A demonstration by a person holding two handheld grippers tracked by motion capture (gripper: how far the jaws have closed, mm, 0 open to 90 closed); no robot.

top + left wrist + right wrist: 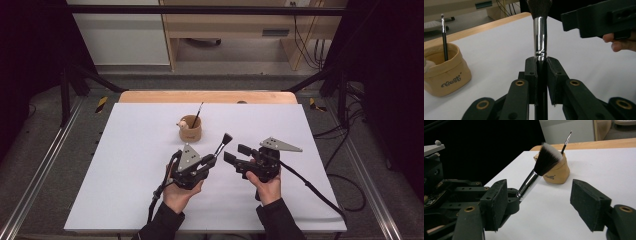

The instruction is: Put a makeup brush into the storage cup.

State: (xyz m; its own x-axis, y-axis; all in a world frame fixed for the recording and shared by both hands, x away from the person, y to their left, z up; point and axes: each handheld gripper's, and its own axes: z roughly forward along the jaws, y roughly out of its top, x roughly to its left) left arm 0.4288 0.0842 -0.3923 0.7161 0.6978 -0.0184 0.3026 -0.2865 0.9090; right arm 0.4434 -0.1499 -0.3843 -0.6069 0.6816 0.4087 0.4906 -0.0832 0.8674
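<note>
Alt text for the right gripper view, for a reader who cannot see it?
The left hand-held gripper holds a makeup brush by its silver ferrule, bristles up. Behind stands a tan pouch with a thin brush; the right hand-held gripper is open.

A brush [222,144] sits between both tools, the pouch [190,128] behind them on the table [125,165].

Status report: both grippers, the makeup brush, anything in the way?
Left gripper shut on makeup brush. Right gripper open, beside it, holding nothing. Pouch stands apart; nothing in the way.
</note>
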